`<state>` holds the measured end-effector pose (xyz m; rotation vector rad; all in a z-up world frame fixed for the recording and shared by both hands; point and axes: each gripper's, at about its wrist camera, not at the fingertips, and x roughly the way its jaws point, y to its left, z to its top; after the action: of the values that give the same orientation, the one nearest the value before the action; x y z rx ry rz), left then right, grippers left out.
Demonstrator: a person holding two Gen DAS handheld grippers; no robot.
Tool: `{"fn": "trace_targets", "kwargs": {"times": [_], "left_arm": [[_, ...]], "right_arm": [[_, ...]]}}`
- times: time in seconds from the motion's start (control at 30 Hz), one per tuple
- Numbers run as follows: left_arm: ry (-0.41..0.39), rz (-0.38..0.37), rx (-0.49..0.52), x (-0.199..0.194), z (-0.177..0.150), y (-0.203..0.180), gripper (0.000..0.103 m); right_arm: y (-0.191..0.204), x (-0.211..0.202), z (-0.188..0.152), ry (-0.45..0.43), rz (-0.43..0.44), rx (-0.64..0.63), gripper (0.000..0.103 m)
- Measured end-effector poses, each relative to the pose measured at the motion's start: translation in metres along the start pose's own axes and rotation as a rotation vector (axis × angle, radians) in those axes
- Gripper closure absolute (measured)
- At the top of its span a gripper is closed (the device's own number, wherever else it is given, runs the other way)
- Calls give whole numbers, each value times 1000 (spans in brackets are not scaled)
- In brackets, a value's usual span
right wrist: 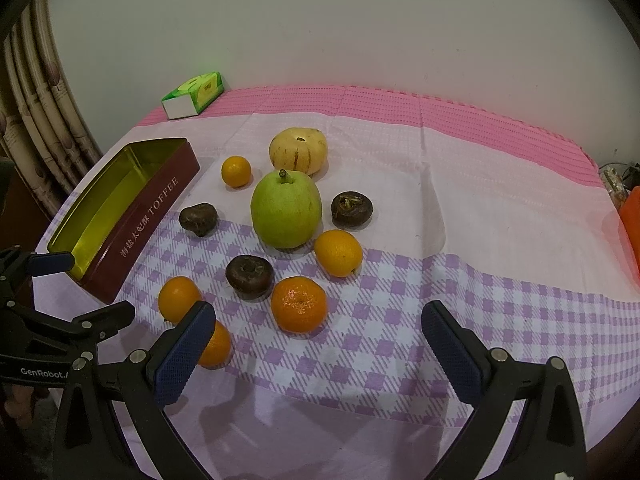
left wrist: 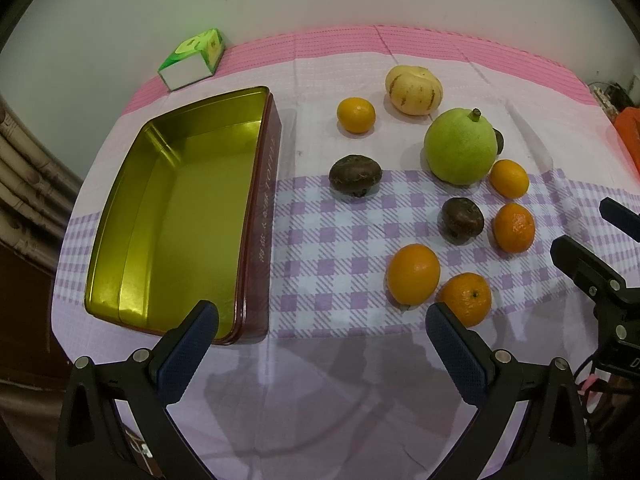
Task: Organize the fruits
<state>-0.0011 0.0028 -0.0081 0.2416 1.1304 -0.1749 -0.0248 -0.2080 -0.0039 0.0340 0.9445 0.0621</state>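
An empty gold-lined toffee tin (left wrist: 260, 200) (right wrist: 148, 216) lies open on the left of the table. To its right lie a green pear (left wrist: 460, 148) (right wrist: 286, 210), a yellow striped melon (left wrist: 414, 89) (right wrist: 298, 149), three dark brown fruits, one of them (left wrist: 355, 175), and several oranges, one of them (right wrist: 299, 304). My left gripper (left wrist: 322, 314) (right wrist: 102, 284) hangs open and holds nothing, near the tin's front corner. My right gripper (right wrist: 318, 312) (left wrist: 582, 225) is open and holds nothing, above the front oranges. Its left finger (right wrist: 188, 344) hides part of an orange (right wrist: 218, 348).
A green tissue box (left wrist: 192, 58) (right wrist: 192, 94) sits at the back left by the wall. The checked cloth (right wrist: 480, 320) lies bare to the right of the fruit. An orange object (right wrist: 632, 216) stands past the right edge. Curtains (right wrist: 36, 120) hang at the left.
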Motion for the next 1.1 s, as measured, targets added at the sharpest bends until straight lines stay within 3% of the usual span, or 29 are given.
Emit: {"fn": "trace_targets", "kwargs": {"times": [0.53, 1.1], "left_arm": [[-4, -18, -5, 0, 3, 1, 0], [-1, -69, 16, 7, 9, 3, 0]], "right_arm": [[0, 3, -2, 6, -15, -2, 3], [7, 45, -2, 131, -23, -27, 34]]}}
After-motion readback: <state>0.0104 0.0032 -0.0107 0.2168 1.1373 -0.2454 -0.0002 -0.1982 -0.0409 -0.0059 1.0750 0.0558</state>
